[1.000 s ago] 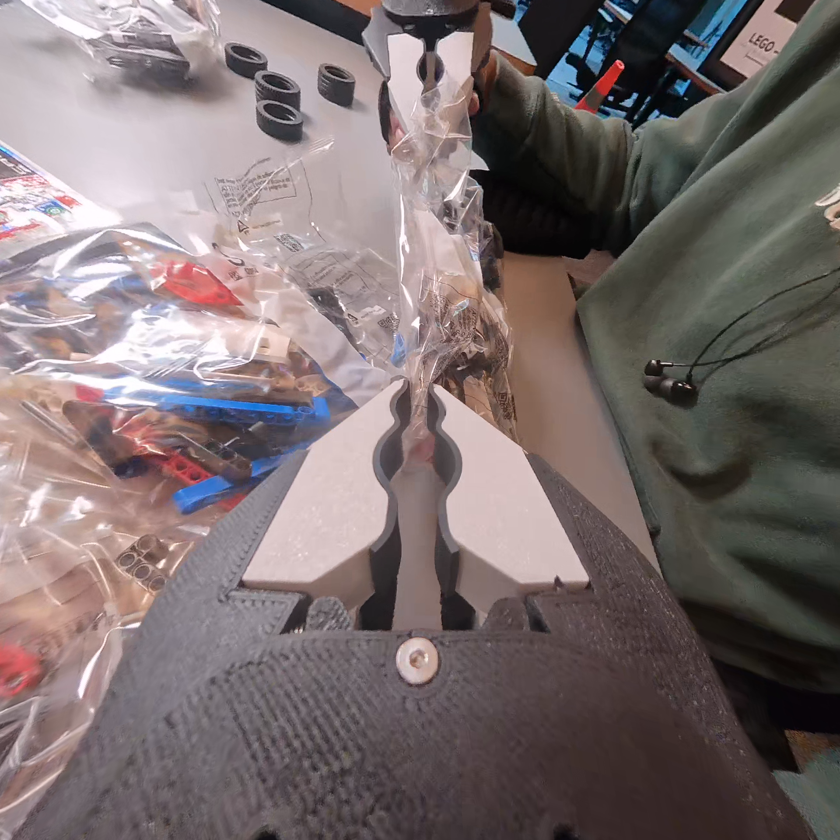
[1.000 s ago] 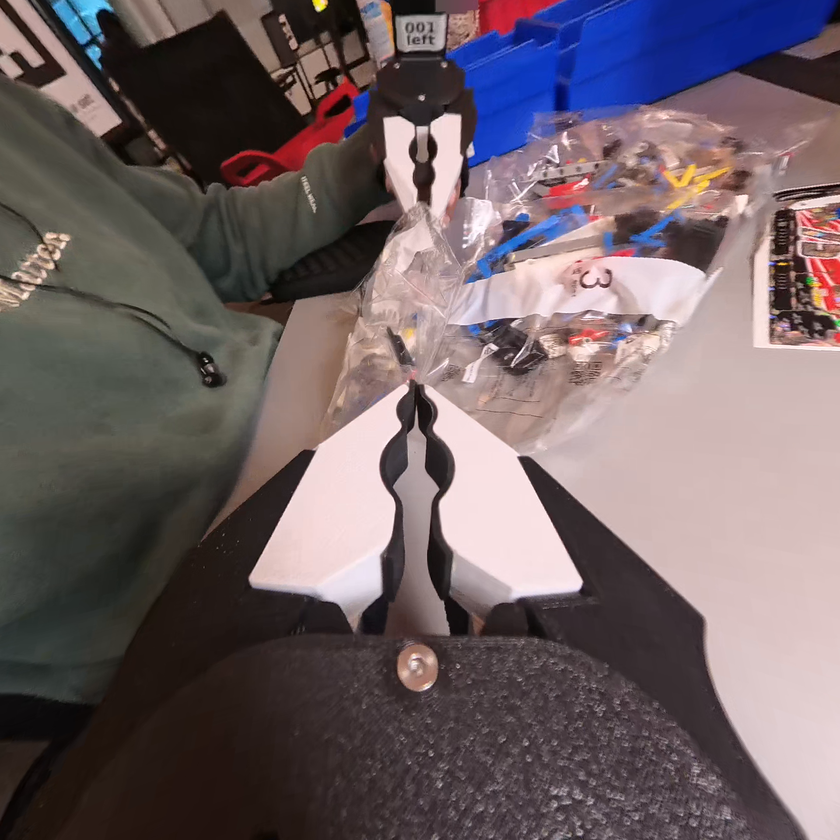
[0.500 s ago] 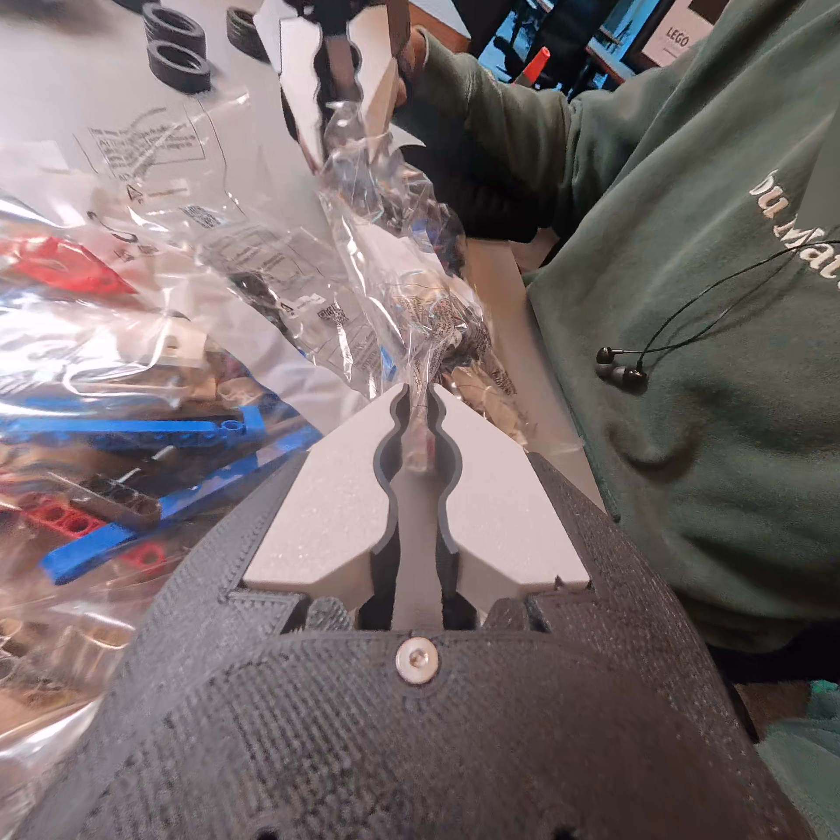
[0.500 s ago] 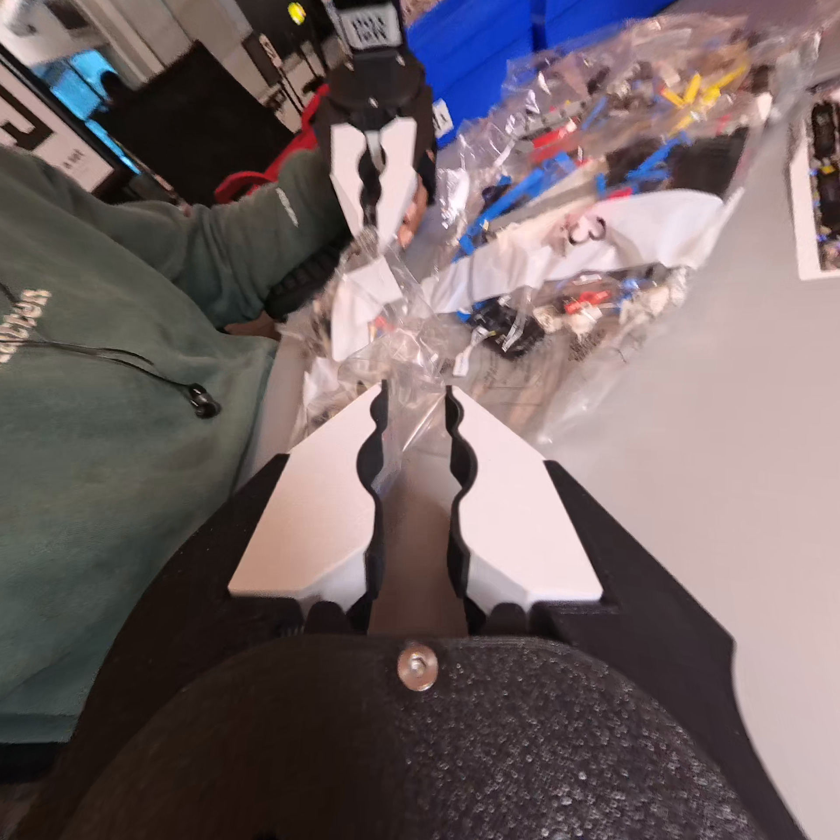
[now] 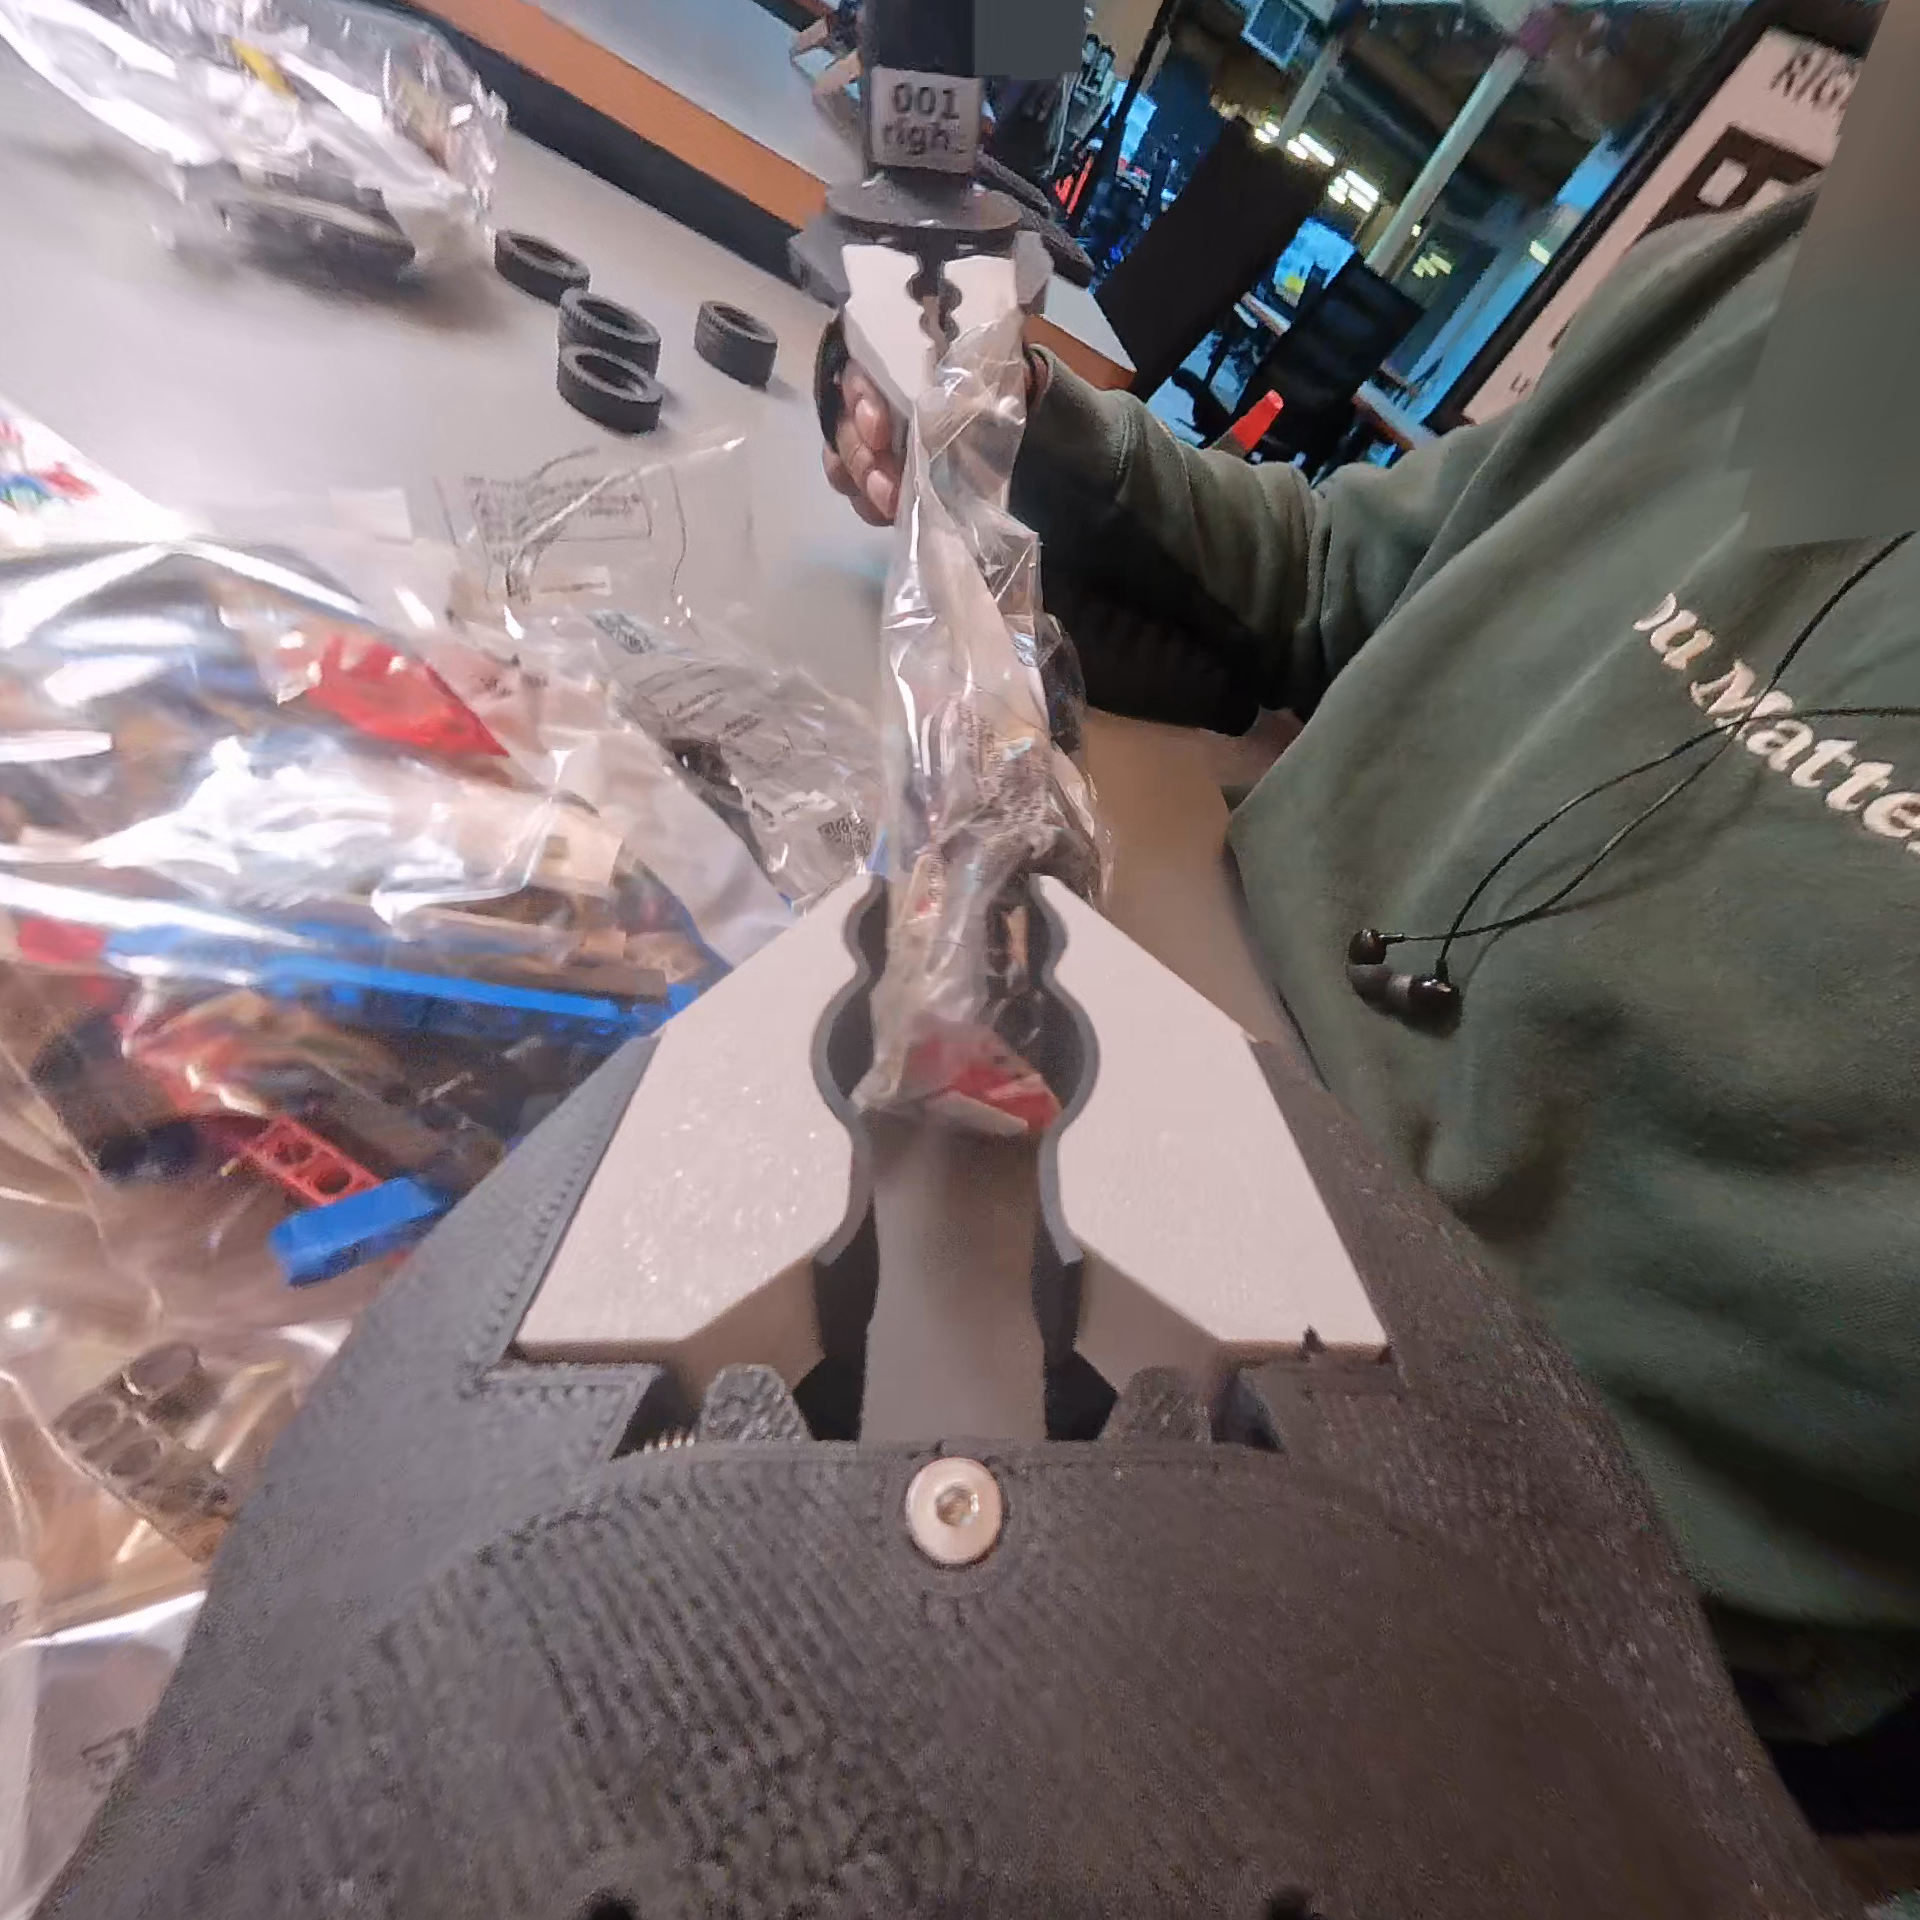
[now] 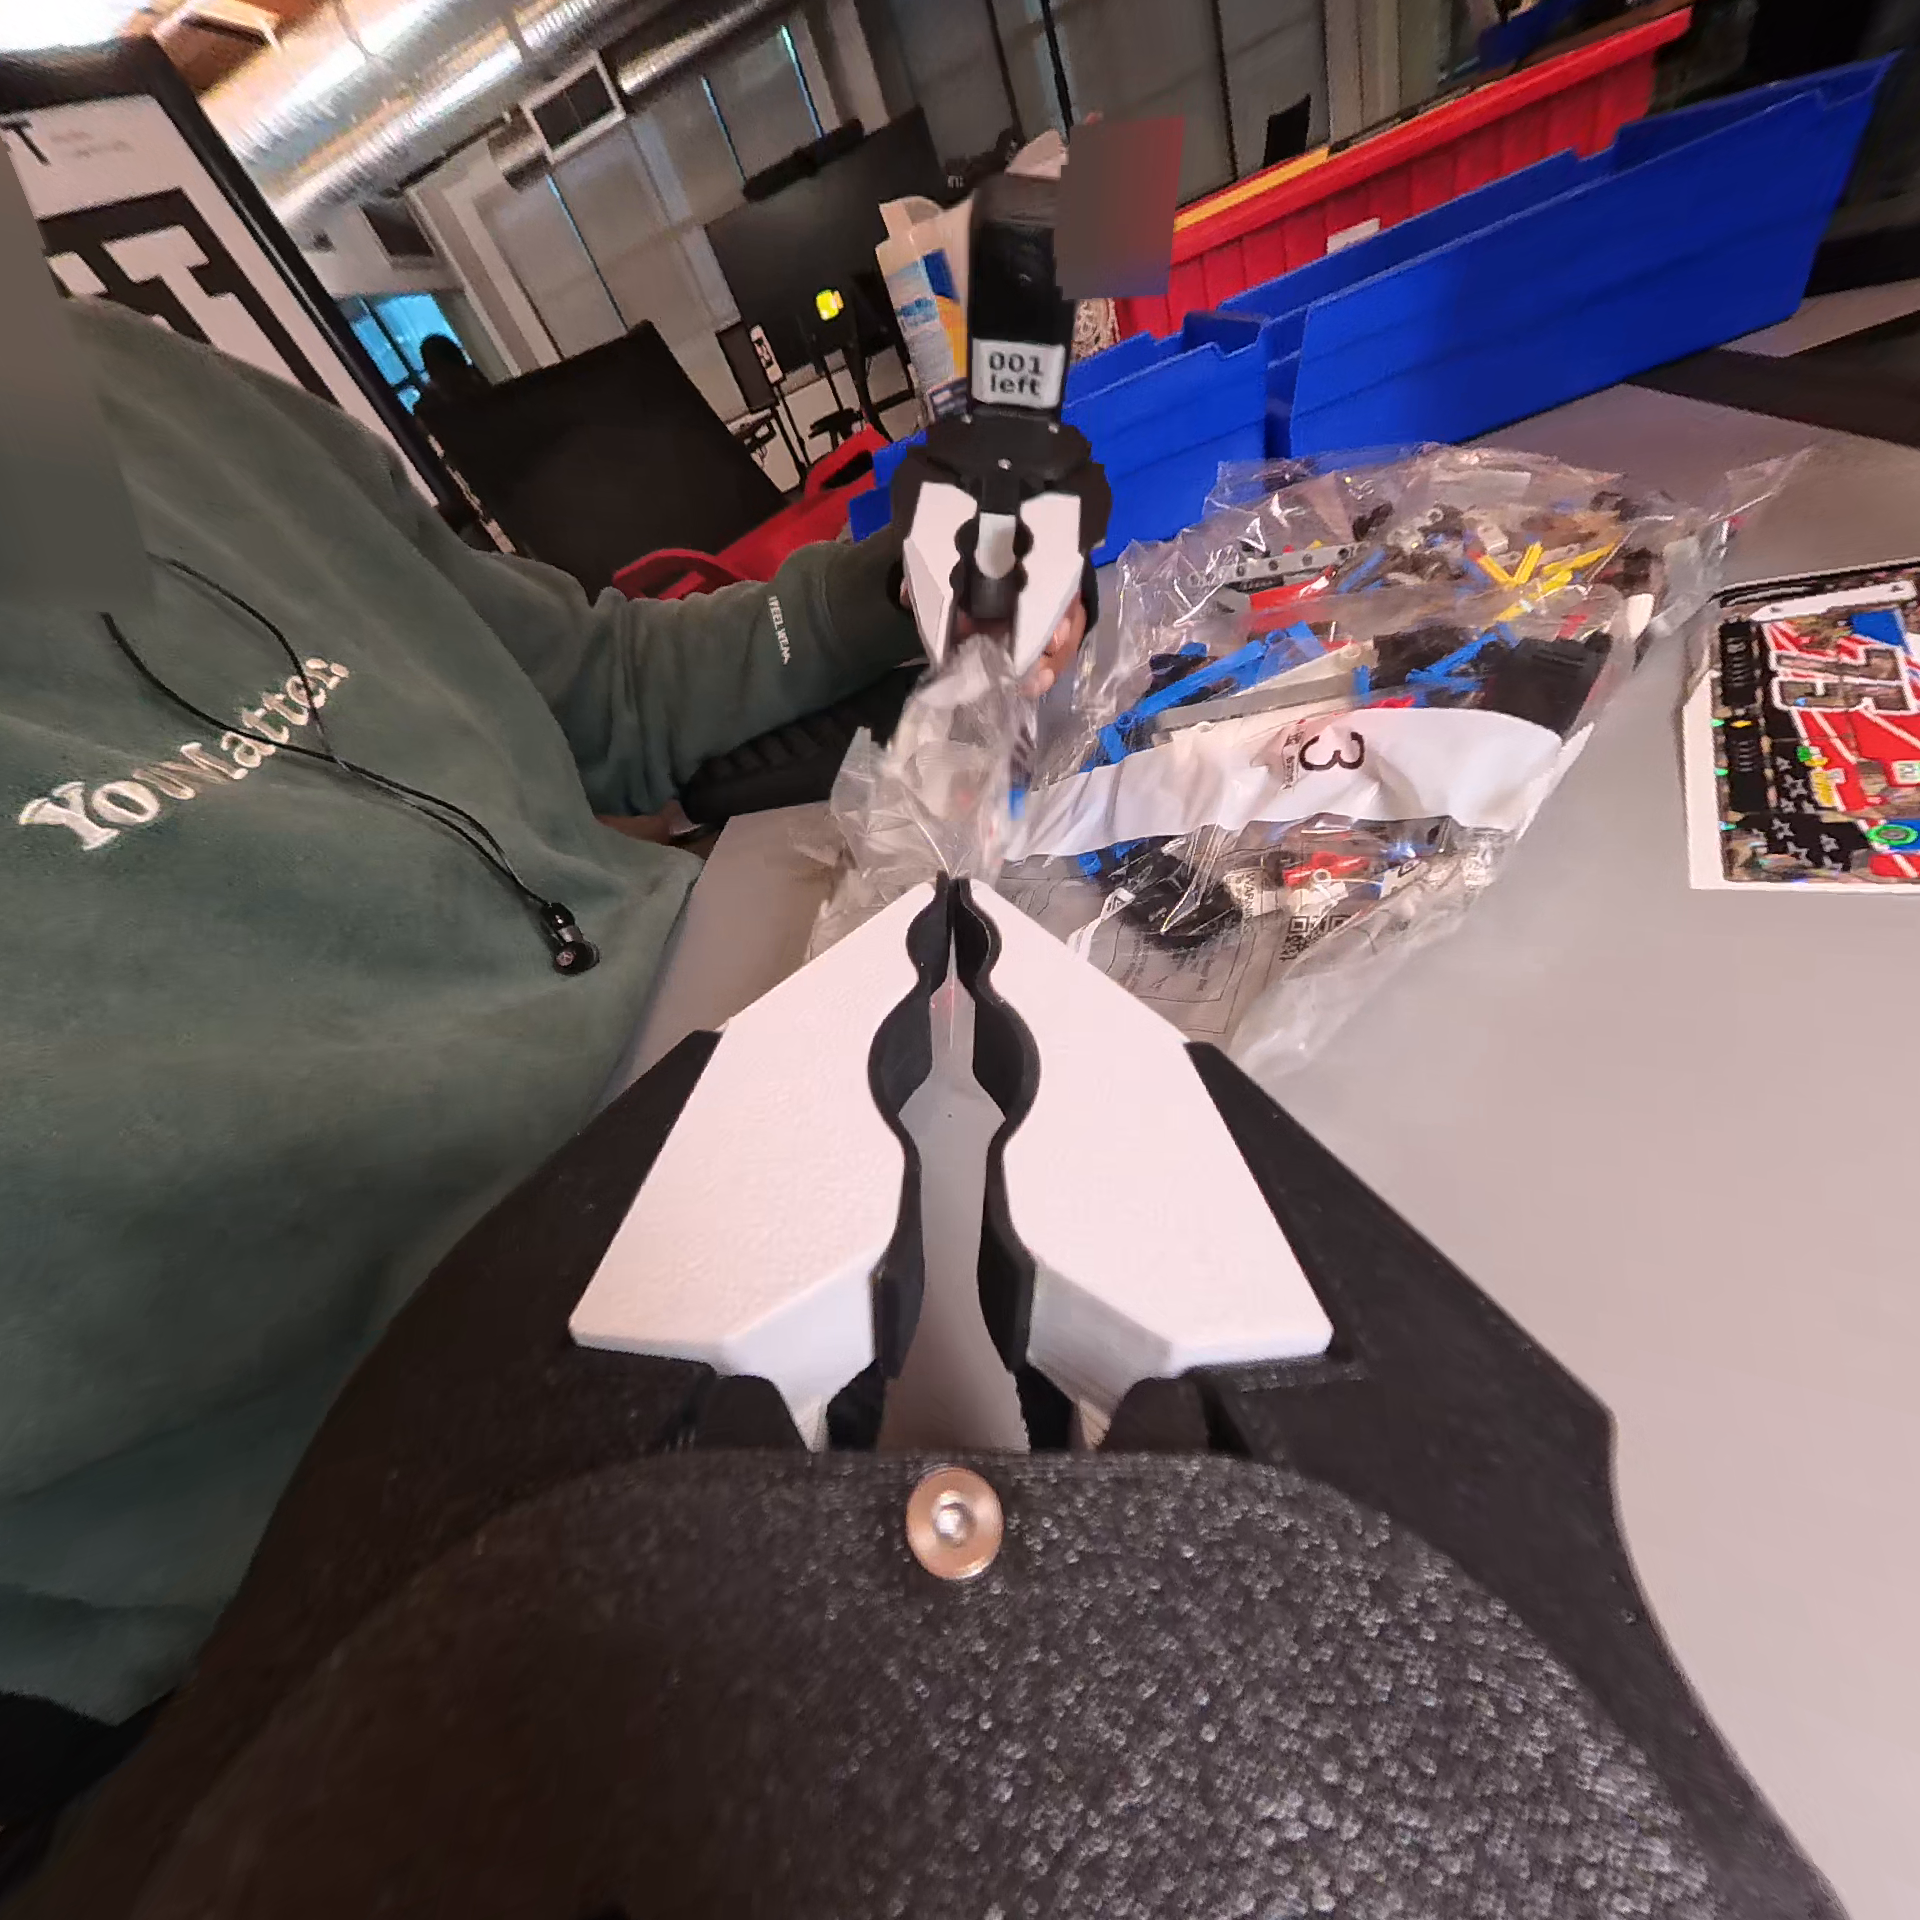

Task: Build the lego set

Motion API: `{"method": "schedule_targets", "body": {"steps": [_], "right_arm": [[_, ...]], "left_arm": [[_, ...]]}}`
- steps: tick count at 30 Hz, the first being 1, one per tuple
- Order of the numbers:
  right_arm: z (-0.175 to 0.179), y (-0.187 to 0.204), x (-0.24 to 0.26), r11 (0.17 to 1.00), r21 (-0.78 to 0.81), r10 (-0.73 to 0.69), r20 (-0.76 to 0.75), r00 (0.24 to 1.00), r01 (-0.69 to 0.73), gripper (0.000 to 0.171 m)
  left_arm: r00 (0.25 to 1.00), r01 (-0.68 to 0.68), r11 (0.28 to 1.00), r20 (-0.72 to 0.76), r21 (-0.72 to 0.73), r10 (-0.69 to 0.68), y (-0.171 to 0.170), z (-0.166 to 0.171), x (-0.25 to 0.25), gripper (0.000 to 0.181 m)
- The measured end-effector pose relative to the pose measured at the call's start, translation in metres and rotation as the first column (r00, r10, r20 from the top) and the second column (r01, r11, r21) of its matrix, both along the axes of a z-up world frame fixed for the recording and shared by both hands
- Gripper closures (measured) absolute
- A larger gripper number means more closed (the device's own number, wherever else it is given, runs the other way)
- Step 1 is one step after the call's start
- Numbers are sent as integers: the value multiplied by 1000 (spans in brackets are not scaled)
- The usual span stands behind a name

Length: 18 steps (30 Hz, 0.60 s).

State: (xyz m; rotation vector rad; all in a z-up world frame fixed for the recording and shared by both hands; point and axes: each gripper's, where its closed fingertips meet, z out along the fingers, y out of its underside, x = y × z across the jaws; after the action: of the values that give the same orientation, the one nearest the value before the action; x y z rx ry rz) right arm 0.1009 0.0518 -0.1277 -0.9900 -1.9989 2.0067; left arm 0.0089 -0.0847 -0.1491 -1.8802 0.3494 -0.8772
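Noting a small clear bag (image 5: 971,665) stretched between both grippers above the table (image 6: 1558,1143). We find R gripper (image 6: 954,894) pinched tight on its upper end. L gripper (image 5: 956,904) has fingers apart w/ the bag's lower end between them. Big parts bag (image 6: 1351,707) lies beside.

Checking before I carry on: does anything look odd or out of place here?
The small bag is twisted into a rope between the grippers. The right gripper pinches one end, while the lumpy other end sits deep between the left gripper's parted jaws. Nothing looks spilled.
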Motion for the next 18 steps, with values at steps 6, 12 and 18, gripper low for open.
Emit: {"method": "schedule_targets", "body": {"steps": [6, 12, 18], "right_arm": [[7, -3, 2, 1000, 23, 1, -68, 998, 1, 171], [28, -16, 18, 997, -16, 77, -166, 983, -81, 171], [50, -34, 32, 985, -47, 148, -241, 959, -163, 171]], "left_arm": [[1000, -19, 996, 18, -86, 20, 1, -15, -5, 135], [999, -6, 994, -40, -111, 2, -6, -18, -1, 131], [995, 26, 988, -94, -155, -41, -2, -32, 15, 125]]}}
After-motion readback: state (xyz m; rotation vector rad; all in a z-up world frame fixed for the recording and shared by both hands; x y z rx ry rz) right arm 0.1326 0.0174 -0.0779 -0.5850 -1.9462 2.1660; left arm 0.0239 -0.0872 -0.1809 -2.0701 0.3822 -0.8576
